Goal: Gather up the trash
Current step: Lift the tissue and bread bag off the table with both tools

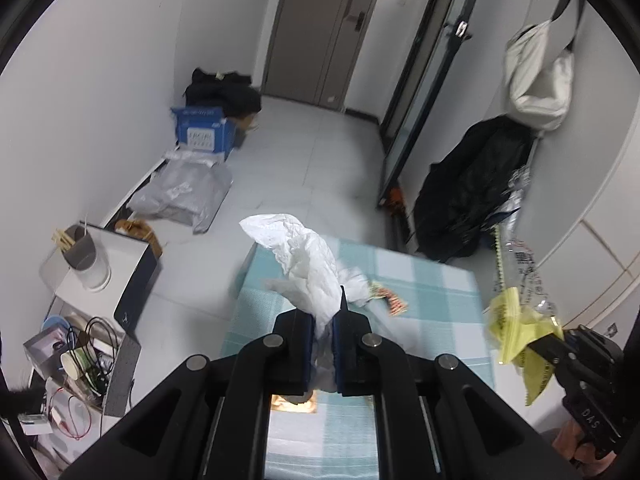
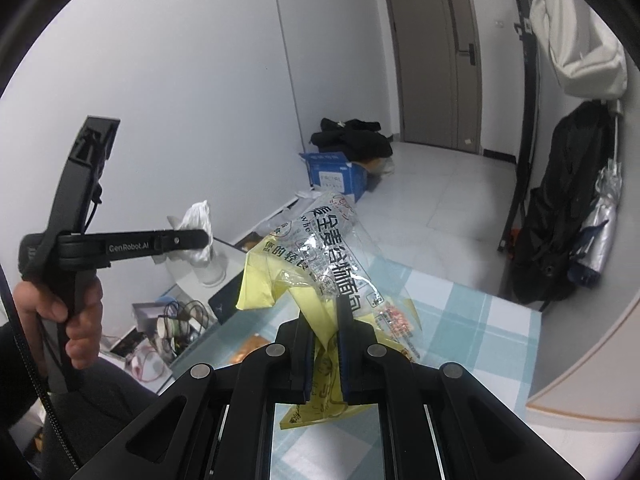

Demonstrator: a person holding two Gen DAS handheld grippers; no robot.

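My left gripper (image 1: 323, 312) is shut on a crumpled white tissue (image 1: 304, 260) and holds it above the table with the teal checked cloth (image 1: 432, 304). It also shows in the right wrist view (image 2: 200, 236), at the left, with the tissue (image 2: 196, 216) in it. My right gripper (image 2: 325, 320) is shut on a yellow and clear plastic wrapper (image 2: 320, 256), held above the table (image 2: 472, 320). In the left wrist view the right gripper (image 1: 556, 340) is at the right with the wrapper (image 1: 516, 320). A small red-patterned wrapper (image 1: 394, 300) lies on the cloth.
Left of the table are a white box with a cup on it (image 1: 92, 264) and a bin of cables and clutter (image 1: 80, 356). A blue box (image 1: 202, 130) and grey bags (image 1: 180, 192) lie by the wall. A black bag (image 1: 472, 192) leans at the right.
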